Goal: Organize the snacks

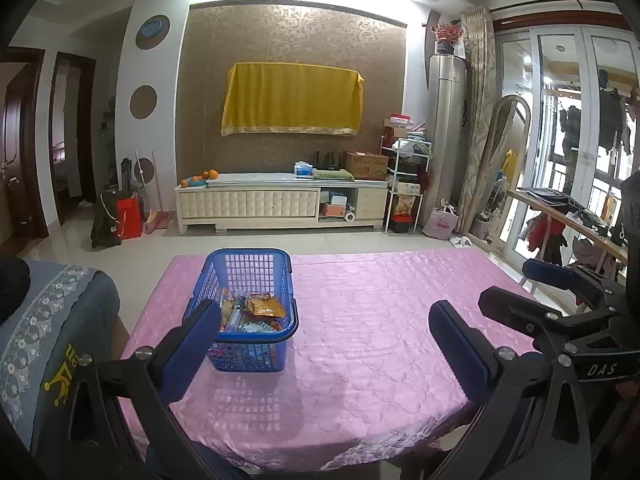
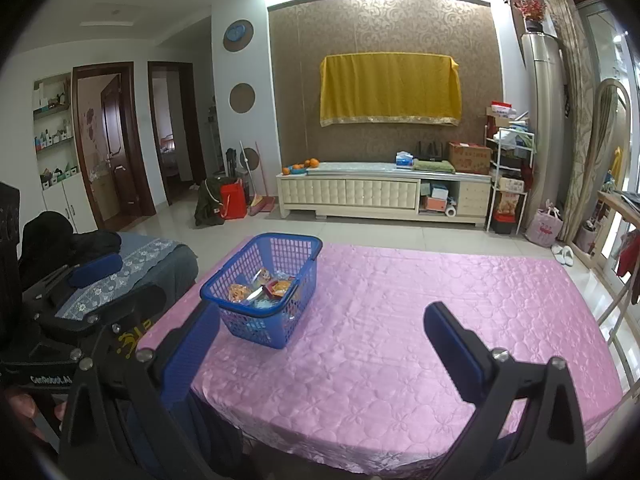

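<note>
In the left wrist view, the left gripper fills the lower part of the frame with its two blue-padded fingers spread wide and nothing between them. It hangs above the near edge of a table covered by a pink quilted cloth. Left of centre on that cloth stands a blue plastic basket, and the left finger overlaps its near left corner in the picture. Inside the basket lie the snacks, a small heap of bright packets; the wrappers are too small to read, so their kinds cannot be told. At the right edge of this frame the right gripper shows from the side, its blue pads apart and empty.

In the right wrist view, the right gripper also has its fingers wide apart over the cloth, holding nothing. The basket sits left of centre, with the snacks gathered at its bottom. The left gripper appears at the left edge of the frame.

Behind the table, in the upper middle of both views, a yellow cloth hangs on a patterned wall above a low white cabinet. A few oranges rest on the cabinet's left end.
</note>
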The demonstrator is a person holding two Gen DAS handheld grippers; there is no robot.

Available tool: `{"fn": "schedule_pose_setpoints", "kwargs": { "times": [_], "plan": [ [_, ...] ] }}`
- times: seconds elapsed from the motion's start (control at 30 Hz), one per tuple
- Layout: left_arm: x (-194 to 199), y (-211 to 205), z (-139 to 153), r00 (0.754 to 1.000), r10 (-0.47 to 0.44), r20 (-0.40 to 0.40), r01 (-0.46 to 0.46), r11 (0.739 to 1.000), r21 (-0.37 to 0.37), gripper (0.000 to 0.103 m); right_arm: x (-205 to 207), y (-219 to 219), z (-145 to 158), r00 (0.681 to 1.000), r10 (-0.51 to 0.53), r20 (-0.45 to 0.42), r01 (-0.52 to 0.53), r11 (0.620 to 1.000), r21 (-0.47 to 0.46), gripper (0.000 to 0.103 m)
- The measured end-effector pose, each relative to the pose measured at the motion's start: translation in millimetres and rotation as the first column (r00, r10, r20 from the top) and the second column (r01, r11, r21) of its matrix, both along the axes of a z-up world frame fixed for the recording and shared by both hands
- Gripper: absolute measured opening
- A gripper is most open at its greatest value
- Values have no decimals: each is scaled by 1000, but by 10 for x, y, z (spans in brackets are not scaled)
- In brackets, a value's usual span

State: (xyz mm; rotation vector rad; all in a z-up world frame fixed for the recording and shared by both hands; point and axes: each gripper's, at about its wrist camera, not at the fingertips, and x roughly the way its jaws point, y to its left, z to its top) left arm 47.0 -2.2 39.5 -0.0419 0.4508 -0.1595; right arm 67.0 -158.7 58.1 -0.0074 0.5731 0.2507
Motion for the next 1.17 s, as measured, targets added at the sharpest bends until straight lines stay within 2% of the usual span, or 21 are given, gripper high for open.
{"fn": "schedule_pose_setpoints", "kwargs": {
  "times": [1.17],
  "plan": [
    [-64, 56, -2, 1000, 26, -8, -26, 999, -25, 103, -62, 40, 84, 1000, 11, -10, -11, 1000, 4, 103]
  ]
}}
